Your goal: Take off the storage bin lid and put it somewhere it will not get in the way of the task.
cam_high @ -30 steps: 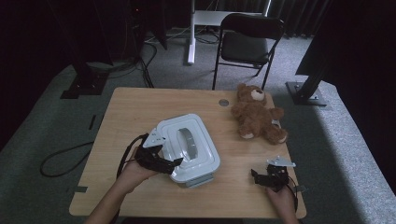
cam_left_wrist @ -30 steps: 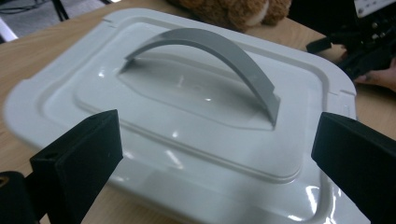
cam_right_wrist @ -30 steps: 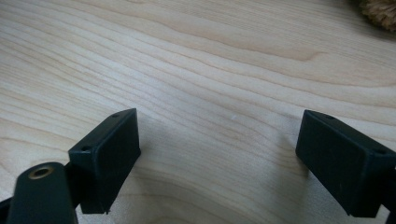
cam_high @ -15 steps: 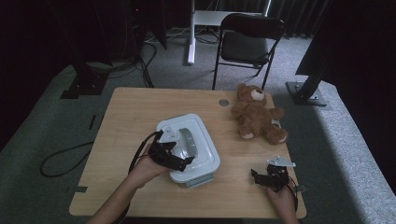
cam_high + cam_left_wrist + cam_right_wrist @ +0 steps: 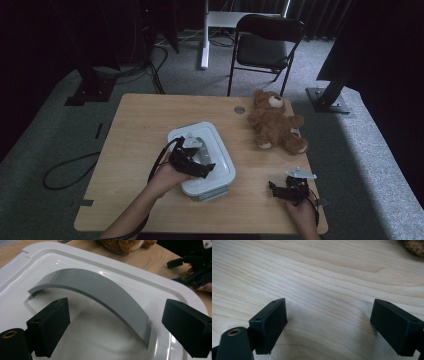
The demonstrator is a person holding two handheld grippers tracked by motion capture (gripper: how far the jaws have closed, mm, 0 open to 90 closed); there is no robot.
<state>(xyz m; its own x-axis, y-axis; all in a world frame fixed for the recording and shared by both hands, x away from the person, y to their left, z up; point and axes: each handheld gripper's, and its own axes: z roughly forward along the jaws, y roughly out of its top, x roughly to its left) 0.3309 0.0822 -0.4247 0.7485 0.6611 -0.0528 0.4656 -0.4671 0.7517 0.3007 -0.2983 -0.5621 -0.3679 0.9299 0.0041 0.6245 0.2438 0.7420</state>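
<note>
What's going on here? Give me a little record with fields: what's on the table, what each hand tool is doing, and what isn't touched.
table: wooden table
main thing: white lidded box with a curved grey handle on its lid
left gripper: over the lid, jaws open on either side of the handle, just been closing, pads not touching it
right gripper: near the table's front right corner, jaws open, nothing between them
untouched: brown teddy bear, lying at the far right
</note>
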